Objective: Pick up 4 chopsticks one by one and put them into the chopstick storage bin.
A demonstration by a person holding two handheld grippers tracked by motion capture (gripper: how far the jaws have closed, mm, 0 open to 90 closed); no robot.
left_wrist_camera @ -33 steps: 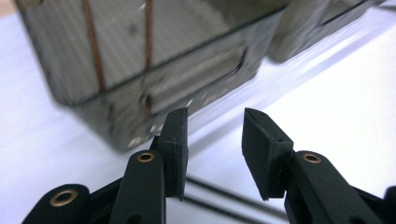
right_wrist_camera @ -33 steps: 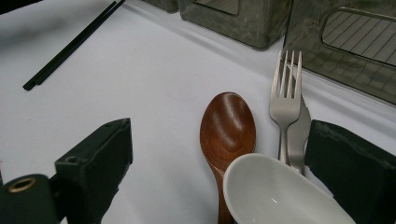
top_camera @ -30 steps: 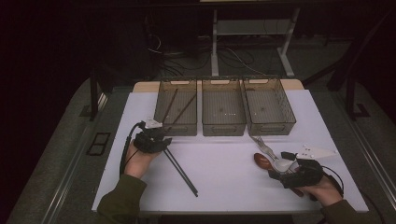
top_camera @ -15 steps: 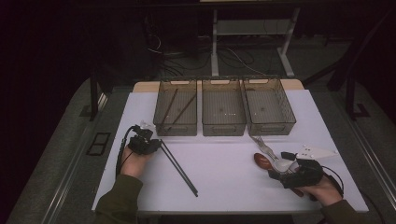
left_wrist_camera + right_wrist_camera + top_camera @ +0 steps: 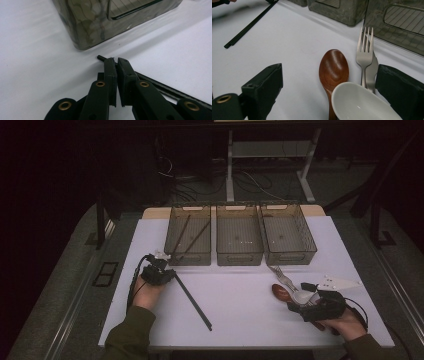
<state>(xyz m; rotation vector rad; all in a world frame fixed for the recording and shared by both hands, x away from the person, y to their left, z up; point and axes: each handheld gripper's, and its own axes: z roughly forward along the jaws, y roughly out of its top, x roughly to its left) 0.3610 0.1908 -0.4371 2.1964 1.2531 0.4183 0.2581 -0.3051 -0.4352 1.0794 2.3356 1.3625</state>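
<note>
Now Closing: Left Tongs at the Chopstick End

Now the left tongs sit farther left and closer to the near left corner of the left smoked-plastic bin than a second ago, at the upper end of the long black chopstick. The chopstick lies flat on the white desk, running diagonally toward the person. The shift suggests a pick-up at the tip is in hand, probably for the left bin, where similar black sticks already lie.

The left gripper view supplies what the high view cannot: the jaws stand almost together over the chopstick tip, with a narrow gap between them. Whether they pinch the stick cannot be told.

The right gripper view shows the right tongs spread wide, gripping nothing, around a brown wooden spoon, a white ceramic spoon bowl and a steel fork. The right hand rests at the near right.
</note>
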